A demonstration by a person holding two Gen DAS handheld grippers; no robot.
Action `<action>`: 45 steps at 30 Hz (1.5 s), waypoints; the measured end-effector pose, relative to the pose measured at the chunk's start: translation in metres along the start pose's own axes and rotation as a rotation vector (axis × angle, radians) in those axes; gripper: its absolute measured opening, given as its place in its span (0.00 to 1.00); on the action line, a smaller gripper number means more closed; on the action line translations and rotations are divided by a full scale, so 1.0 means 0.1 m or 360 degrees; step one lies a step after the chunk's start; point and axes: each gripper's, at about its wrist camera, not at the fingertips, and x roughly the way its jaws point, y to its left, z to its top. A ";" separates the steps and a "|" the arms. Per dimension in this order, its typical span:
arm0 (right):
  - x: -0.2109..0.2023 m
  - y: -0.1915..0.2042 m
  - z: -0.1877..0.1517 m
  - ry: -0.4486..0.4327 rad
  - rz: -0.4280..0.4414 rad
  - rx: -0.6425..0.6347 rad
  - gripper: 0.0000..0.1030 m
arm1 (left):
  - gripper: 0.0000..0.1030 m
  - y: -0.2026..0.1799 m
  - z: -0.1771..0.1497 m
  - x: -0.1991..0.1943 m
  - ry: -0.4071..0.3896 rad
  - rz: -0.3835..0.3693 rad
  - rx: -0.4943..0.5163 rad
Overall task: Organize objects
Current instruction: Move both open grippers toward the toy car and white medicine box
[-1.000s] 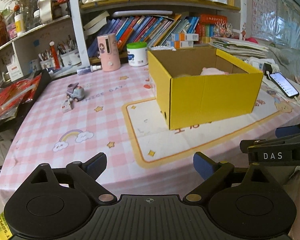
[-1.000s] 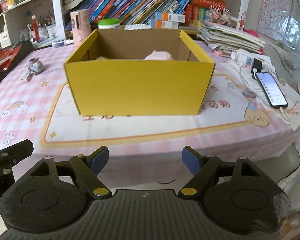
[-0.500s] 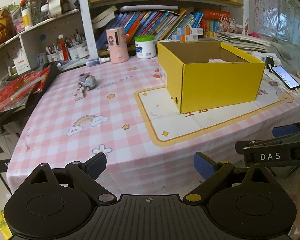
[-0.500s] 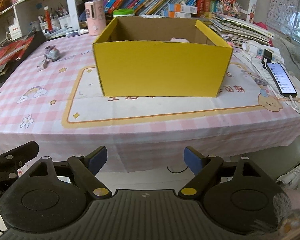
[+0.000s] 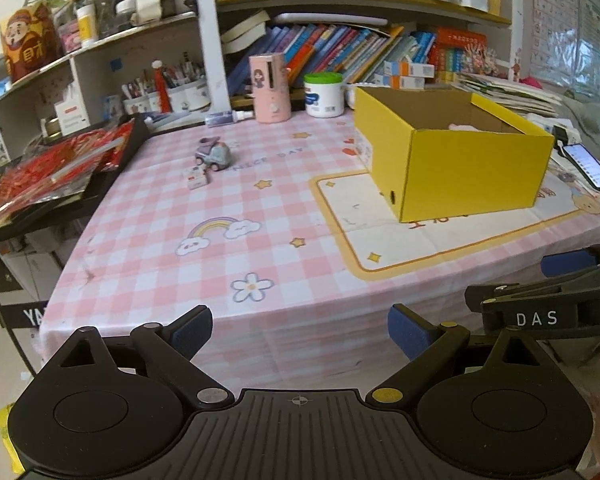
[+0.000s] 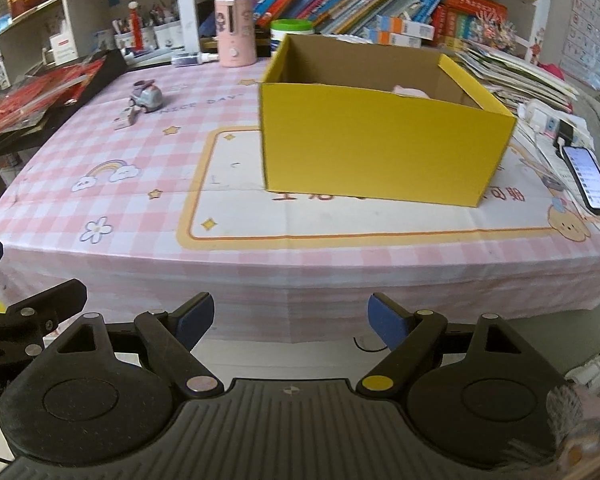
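Both tools hang off the near edge of a pink checked tablecloth, the left gripper and the right gripper each with jaws wide apart and nothing between the blue pads. The open yellow box stands on the cream panel of the cloth, right of centre, with something pale pink just showing above its rim; what it is cannot be told. Well apart from the box, on the far left of the cloth, sit a small grey-blue toy car and, just beside it toward the near side, a small white packet. These look like the loose things not yet put away, so the step in hand appears to be the gap between placements, with neither tool committed to a pick. The next move probably falls to the left gripper: a long reach across the cloth to the toy car, then jaws closed across its narrow width. In the left view the car's long axis runs roughly crosswise to the camera, tilted slightly toward the far left; which end is its front is too small to tell. The box's long side runs left to right in the right view. A pink dispenser, a green-lidded tub and a phone stand around the edges.
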 end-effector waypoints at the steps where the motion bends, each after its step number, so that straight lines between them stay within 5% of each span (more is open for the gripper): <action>1: 0.00 0.03 0.00 -0.0002 0.0005 -0.0008 0.81 | 0.93 0.03 -0.01 -0.01 -0.0001 0.0006 -0.0006; 23: 0.20 0.56 0.25 -0.0033 0.0132 -0.0170 0.81 | 0.95 0.49 0.00 0.09 0.0013 0.0108 -0.0131; 45: 0.95 0.78 1.08 -0.0028 0.0289 -0.0275 0.76 | 0.98 0.87 0.57 0.82 0.0059 0.0216 -0.0270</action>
